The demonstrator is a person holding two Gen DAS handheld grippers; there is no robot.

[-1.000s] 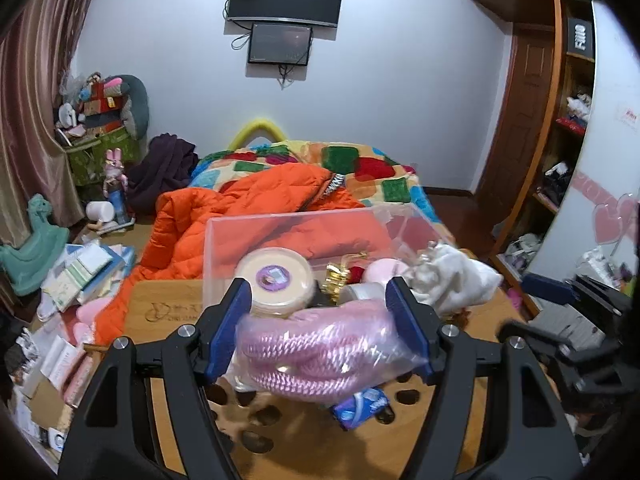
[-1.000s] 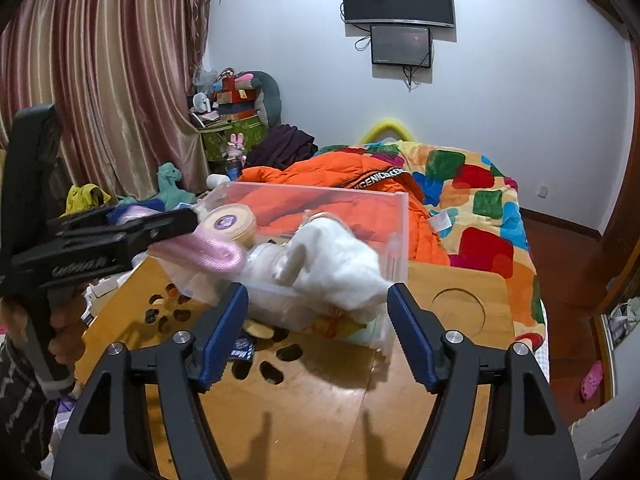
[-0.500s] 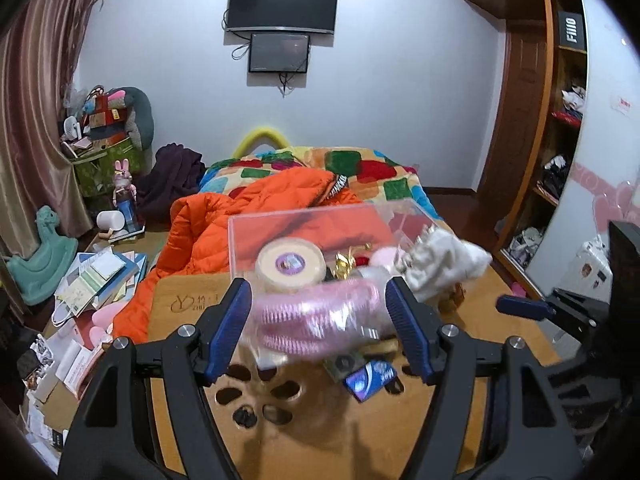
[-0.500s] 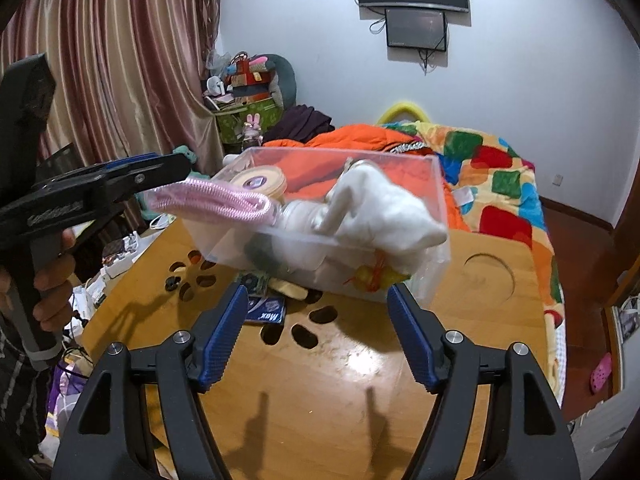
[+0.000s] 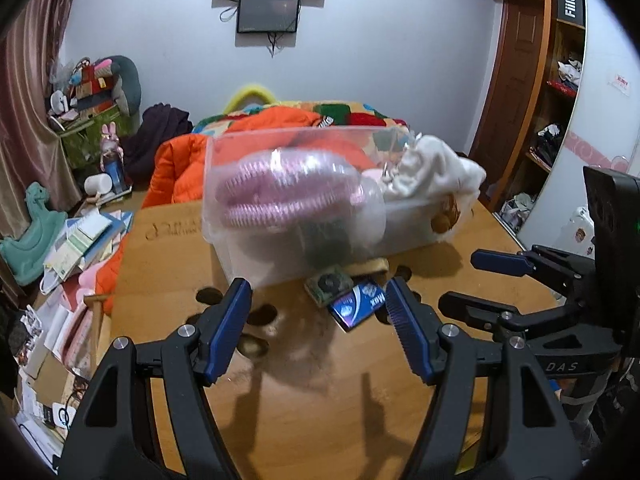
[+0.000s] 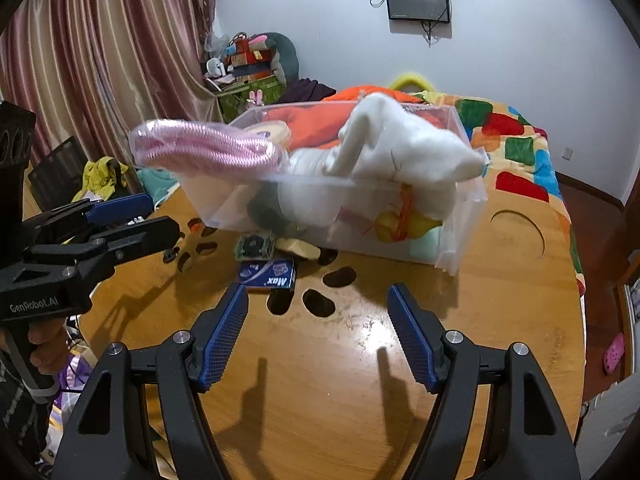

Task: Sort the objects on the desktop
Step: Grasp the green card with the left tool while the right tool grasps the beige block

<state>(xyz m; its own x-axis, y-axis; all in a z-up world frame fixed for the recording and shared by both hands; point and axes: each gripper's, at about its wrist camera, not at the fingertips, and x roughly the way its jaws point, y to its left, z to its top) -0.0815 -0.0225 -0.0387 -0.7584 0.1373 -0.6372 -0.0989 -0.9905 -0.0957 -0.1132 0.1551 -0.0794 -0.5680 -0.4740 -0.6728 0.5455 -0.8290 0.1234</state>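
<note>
Now a bagged coil of pink cord lies across the near left rim of the clear storage box instead of between the left gripper's fingers, where it was held a second ago; that item looks delivered, though it sits high and partly overhangs the rim, so it could slide off. Inside the box, a white cloth is heaped at the right end above a yellow and orange object. Just in front of the box, on the wooden worktop, lie a blue packet printed "Max", a small green item and a pale flat piece, apparently still to be sorted. Both the left gripper and the right gripper hover in front of the box with fingers spread wide and holding nothing; the blue packet is nearest them, just beyond the tips.
</note>
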